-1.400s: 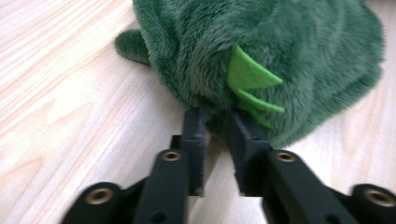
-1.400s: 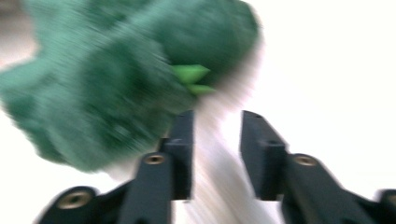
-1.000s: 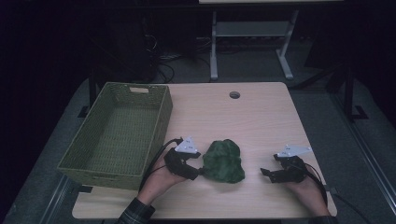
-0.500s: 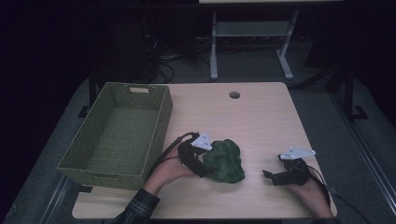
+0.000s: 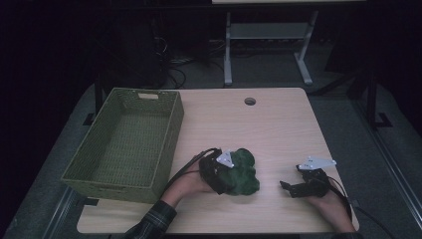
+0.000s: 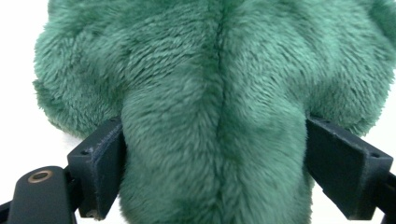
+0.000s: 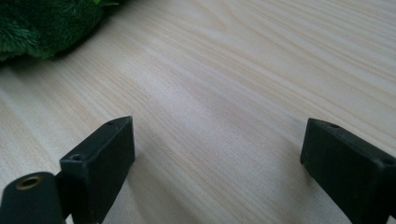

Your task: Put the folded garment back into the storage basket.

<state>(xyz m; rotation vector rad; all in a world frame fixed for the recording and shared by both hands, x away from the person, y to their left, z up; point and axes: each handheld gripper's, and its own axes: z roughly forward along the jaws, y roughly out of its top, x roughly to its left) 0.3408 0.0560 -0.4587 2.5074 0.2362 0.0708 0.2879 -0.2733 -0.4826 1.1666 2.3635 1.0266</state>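
A dark green plush toy (image 5: 245,172) lies on the wooden table (image 5: 259,129), near its front edge. My left gripper (image 5: 230,178) has come in from the toy's left. Its jaws have just been opening and now stand wide on either side of a bulge of the toy's fur (image 6: 215,70), and the left gripper (image 6: 215,172) has not clamped on it. My right gripper (image 5: 286,186) rests low over the table to the toy's right. Its jaws have also just been opening, and the right gripper (image 7: 215,158) has only bare wood between them. The toy's edge (image 7: 42,23) lies farther off.
A woven green basket (image 5: 109,184) stands on the left side of the table, with nothing visible inside it. A round cable hole (image 5: 250,101) is near the far edge. A metal frame (image 5: 263,35) and cables sit on the dark floor beyond.
My left hand has moved right and down from beside the toy, so that its jaws now straddle the fur. The right hand has stayed where it was.
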